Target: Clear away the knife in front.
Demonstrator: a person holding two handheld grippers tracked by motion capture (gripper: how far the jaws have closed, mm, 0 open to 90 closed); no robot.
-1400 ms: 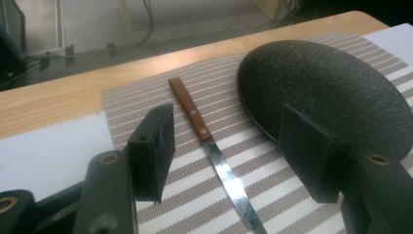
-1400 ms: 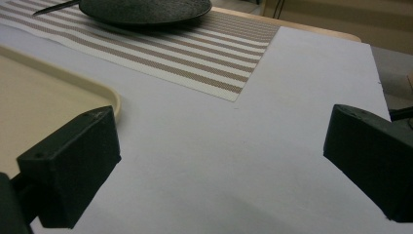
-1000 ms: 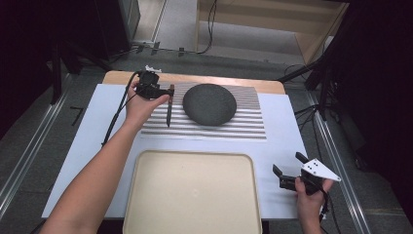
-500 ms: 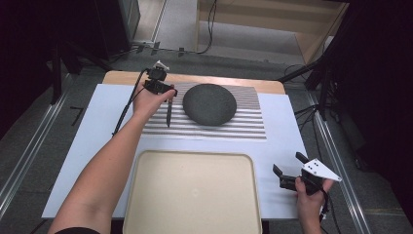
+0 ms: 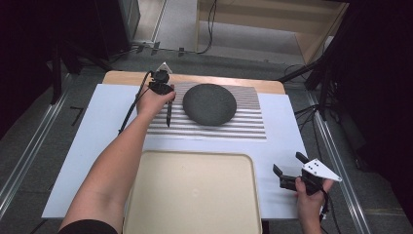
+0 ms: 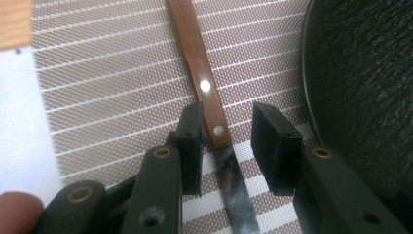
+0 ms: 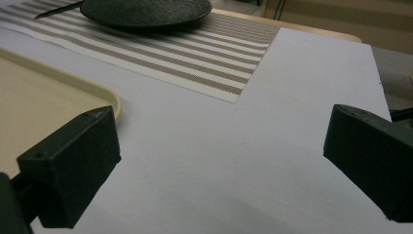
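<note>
A knife [image 6: 197,68] with a brown wooden handle and a steel blade lies on the striped placemat [image 6: 97,87], just left of a black plate [image 5: 209,103]. My left gripper [image 6: 226,141] points down over the knife [image 5: 169,114] where handle meets blade. Its jaws have just been closing with the knife between them. One pad is at the handle's edge, while the other stands apart from it. My right gripper [image 5: 288,163] hovers low over the white table cover at the near right, open with nothing between its jaws [image 7: 219,165].
A large cream tray [image 5: 195,195] lies at the near middle, its rim [image 7: 109,105] just left of my right gripper. The black plate [image 7: 146,9] sits at the far end of the placemat [image 7: 204,53]. White cover lies bare around my right hand.
My left hand has moved away and down onto the knife, and its jaws have narrowed around it. The knife, the plate and my right gripper have stayed put.
</note>
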